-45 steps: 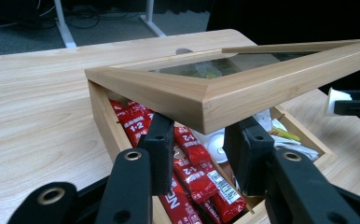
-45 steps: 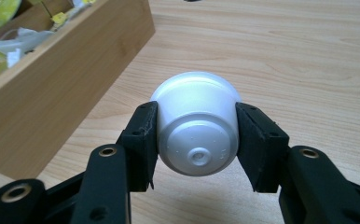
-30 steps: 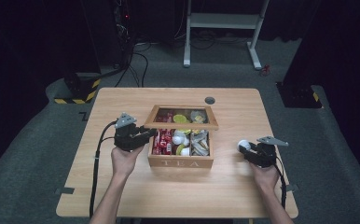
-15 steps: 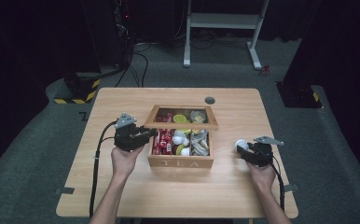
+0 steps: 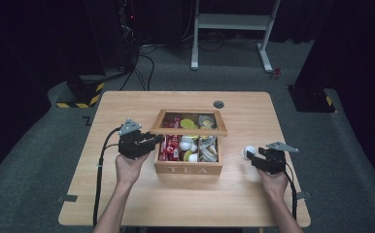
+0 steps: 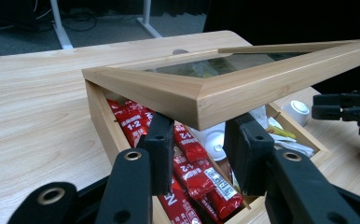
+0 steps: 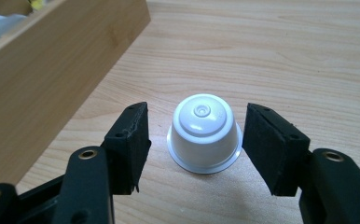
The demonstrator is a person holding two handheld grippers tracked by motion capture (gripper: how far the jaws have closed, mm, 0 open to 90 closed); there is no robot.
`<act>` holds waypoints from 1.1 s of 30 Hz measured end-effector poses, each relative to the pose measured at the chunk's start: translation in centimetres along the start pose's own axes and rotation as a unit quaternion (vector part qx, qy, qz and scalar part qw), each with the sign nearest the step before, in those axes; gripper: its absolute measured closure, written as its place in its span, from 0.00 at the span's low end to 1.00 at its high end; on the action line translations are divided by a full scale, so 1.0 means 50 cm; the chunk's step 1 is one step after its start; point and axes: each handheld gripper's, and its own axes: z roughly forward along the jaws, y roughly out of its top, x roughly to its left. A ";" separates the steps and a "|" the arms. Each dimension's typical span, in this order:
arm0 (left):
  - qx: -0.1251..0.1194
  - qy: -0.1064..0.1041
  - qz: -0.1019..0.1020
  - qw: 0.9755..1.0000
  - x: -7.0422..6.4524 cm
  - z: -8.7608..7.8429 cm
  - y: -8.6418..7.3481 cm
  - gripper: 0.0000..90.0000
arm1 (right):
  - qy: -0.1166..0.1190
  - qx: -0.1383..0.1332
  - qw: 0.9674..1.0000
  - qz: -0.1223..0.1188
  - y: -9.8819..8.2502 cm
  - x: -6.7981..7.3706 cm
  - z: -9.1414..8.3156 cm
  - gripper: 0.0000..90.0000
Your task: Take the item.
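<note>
A wooden tea box (image 5: 188,168) stands mid-table with its glass-paned lid (image 5: 190,131) raised. My left gripper (image 5: 157,140) is shut on the lid's near corner (image 6: 225,88) and holds it up; the jaws (image 6: 201,128) clamp the wooden frame. Under it lie red sachets (image 6: 187,163) and white capsules. To the right of the box, a white capsule (image 7: 205,133) stands upside down on the table. My right gripper (image 7: 200,123) is open around it. Its jaws have just been opening, and both pads stand clear of the capsule (image 5: 249,151).
The box's wooden side wall (image 7: 43,70) is close to the left of the right gripper. A small dark grommet (image 5: 218,104) sits in the tabletop behind the box. Bare wood lies in front of the box and on both sides of the table (image 5: 127,204).
The right gripper's jaws have spread apart from the white capsule, which now stands free on the table. The left gripper and the lid have not moved.
</note>
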 end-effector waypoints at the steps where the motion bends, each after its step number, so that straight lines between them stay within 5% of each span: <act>1: 0.000 0.000 0.000 1.000 0.000 -0.001 -0.001 0.70 | 0.002 -0.002 1.000 -0.001 0.001 0.000 -0.003 0.45; 33: -0.002 0.001 0.002 1.000 -0.007 -0.013 -0.024 0.70 | 0.015 -0.026 1.000 -0.002 -0.016 -0.005 -0.067 0.40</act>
